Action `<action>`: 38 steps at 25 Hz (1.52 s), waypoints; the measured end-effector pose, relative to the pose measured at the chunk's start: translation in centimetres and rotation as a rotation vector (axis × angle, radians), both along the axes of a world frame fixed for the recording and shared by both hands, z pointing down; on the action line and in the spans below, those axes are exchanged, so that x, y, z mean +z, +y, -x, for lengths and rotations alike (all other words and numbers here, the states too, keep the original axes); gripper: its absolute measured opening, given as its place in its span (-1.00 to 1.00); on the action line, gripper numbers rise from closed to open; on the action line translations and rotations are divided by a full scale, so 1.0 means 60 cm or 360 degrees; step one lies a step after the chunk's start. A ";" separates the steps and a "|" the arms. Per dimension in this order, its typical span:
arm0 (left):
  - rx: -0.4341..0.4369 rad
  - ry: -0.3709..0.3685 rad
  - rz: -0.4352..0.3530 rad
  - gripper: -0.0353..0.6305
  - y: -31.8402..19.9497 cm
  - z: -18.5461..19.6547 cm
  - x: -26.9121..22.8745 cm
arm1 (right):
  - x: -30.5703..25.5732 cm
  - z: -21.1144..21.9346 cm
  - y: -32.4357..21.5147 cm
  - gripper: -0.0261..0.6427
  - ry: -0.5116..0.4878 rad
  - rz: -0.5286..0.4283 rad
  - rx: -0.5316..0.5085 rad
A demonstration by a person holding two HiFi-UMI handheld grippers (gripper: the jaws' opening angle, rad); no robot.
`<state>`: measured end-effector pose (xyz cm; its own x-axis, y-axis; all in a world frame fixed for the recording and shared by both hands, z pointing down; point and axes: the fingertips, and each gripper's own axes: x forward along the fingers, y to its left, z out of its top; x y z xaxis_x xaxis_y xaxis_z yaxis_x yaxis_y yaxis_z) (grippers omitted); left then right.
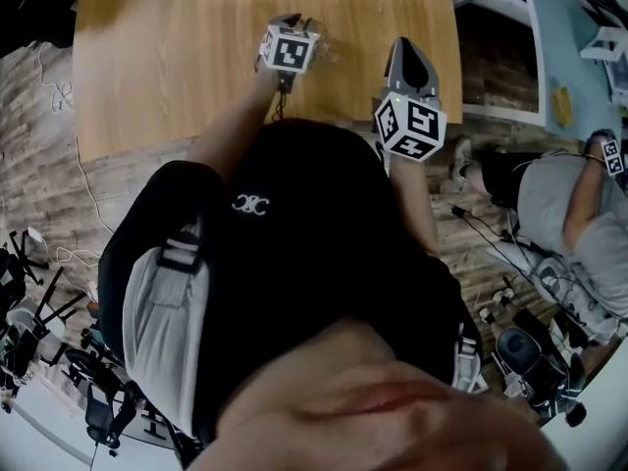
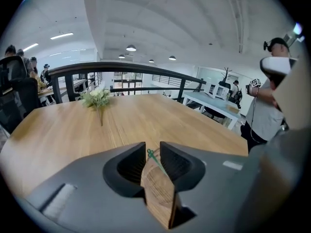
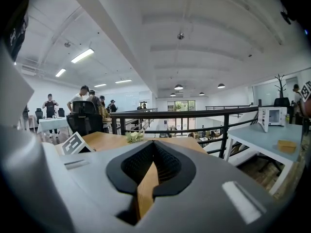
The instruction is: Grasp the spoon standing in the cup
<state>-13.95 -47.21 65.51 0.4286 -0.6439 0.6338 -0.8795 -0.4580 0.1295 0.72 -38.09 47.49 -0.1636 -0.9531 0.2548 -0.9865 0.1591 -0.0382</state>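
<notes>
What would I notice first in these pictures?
A big wooden table fills the top of the head view. The left gripper and right gripper are over its near edge, each carrying a black-and-white marker cube. In the left gripper view, a small bunch of pale flowers sits alone farther along the table. No cup or spoon shows anywhere.

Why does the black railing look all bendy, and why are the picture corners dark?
Left gripper view: the wide-angle lens bows the railing into an arch and leaves black corners. Right gripper view: same bending, and the ceiling light glares white. Head view: the table edge curves too.
</notes>
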 end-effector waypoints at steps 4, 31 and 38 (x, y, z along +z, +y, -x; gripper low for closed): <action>0.0019 -0.0006 -0.0013 -0.65 -0.002 -0.003 0.000 | 0.006 0.013 -0.013 -0.92 0.0012 0.0015 -0.0034; 0.0042 0.0096 -0.0406 -0.84 0.029 -0.010 -0.117 | 0.003 0.016 0.017 -0.92 -0.0022 -0.0001 -0.0078; 0.0062 0.0174 -0.0570 -0.84 0.072 -0.012 -0.194 | 0.002 0.024 0.043 -0.92 -0.0042 -0.0019 -0.0100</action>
